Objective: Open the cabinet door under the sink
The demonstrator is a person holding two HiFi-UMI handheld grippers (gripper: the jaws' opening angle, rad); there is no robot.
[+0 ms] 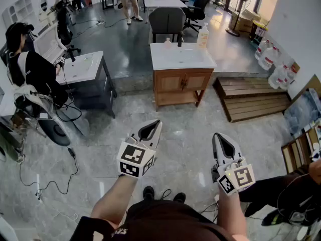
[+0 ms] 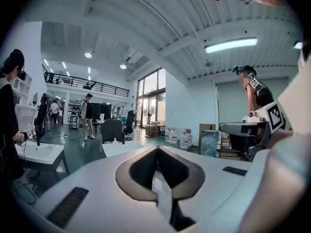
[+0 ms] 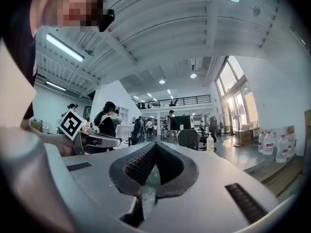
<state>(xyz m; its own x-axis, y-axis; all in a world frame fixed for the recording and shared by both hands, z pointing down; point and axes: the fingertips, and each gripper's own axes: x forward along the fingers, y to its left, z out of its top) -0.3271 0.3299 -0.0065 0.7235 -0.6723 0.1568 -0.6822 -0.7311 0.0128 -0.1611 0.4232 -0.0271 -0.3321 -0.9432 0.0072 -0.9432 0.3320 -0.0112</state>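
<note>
A wooden sink cabinet (image 1: pixel 181 85) with a white basin top (image 1: pixel 181 56) stands across the floor, straight ahead. Its two doors (image 1: pixel 183 81) are closed. In the left gripper view the white top (image 2: pixel 119 147) shows small, just above the jaws. My left gripper (image 1: pixel 155 124) is shut and empty, held low over the marble floor and pointing at the cabinet. My right gripper (image 1: pixel 218 136) is shut and empty too, beside the left one. Both are well short of the cabinet. The left gripper (image 2: pixel 157 148) and the right gripper (image 3: pixel 154 144) show their tips pressed together.
A soap bottle (image 1: pixel 202 35) stands on the sink top. A wooden pallet (image 1: pixel 251 97) lies right of the cabinet, water jugs (image 1: pixel 273 65) beyond it. A second white table (image 1: pixel 83 68) and a seated person (image 1: pixel 30 69) are at the left. Cables (image 1: pixel 47 177) trail on the floor.
</note>
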